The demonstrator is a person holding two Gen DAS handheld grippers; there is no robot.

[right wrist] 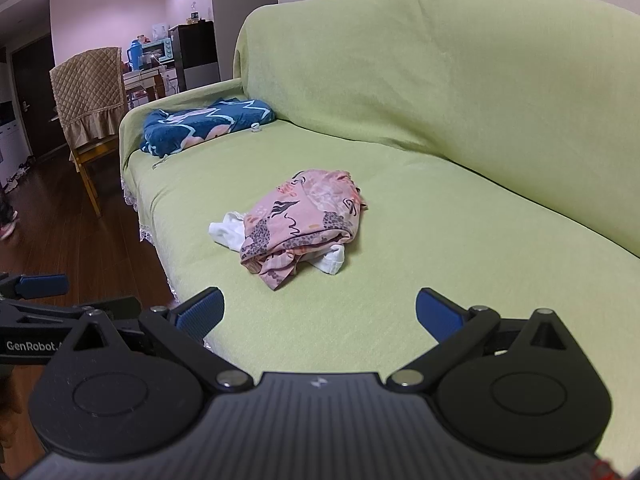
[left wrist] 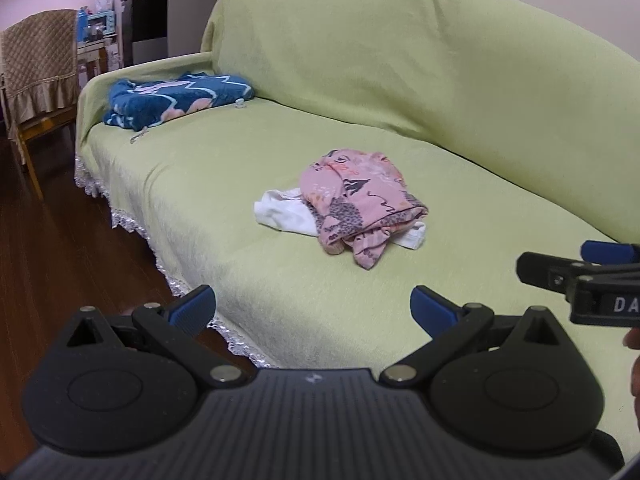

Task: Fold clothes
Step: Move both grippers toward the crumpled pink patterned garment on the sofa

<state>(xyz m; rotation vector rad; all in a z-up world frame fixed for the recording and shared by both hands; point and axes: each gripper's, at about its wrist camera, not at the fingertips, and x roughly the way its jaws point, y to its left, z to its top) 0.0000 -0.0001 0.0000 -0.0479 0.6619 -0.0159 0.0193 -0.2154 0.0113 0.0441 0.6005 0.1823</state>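
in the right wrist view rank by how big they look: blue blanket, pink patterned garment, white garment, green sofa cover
1. green sofa cover
2. pink patterned garment and blue blanket: look alike, and the blanket lies farther off, so unranked
3. white garment, mostly hidden under the pink one

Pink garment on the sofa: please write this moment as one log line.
stage: approach | pink garment: crumpled over white garment, untouched | left gripper: open | right gripper: open

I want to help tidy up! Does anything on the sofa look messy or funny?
Yes. The pink patterned garment lies crumpled in a heap mid-seat on top of a bunched white cloth, neither folded. A blue blanket is rumpled at the far armrest. Both grippers, left and right, are open and empty.
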